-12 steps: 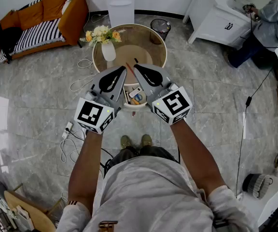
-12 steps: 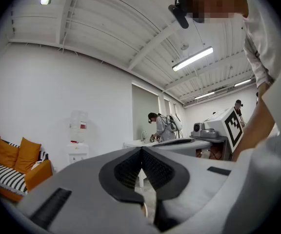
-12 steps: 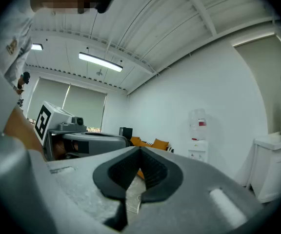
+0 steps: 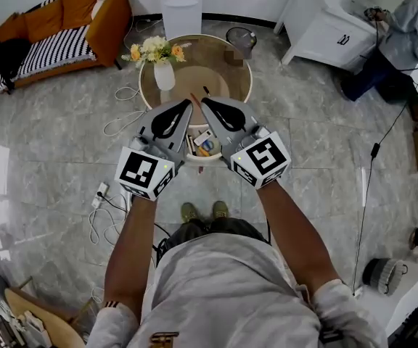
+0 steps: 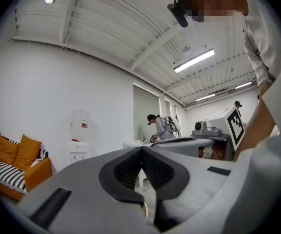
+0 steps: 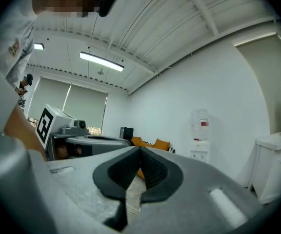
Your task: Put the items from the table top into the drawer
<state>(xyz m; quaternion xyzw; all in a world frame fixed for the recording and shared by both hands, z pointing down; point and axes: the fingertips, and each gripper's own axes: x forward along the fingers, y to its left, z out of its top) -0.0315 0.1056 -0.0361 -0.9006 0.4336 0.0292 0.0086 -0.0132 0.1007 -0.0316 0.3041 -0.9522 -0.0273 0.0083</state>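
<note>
A round glass table carries a white vase of flowers and a thin reddish stick-like item near its front edge. Below that edge a white drawer stands open with small items inside, one of them orange and blue; the grippers hide most of it. My left gripper and right gripper are held level side by side above the drawer, tips close together and pointing at the table. Both are shut with nothing between the jaws.
An orange sofa stands at the far left, a water dispenser behind the table, and a dark bin beside it. A person works at a white cabinet at the far right. Cables lie on the floor to the left.
</note>
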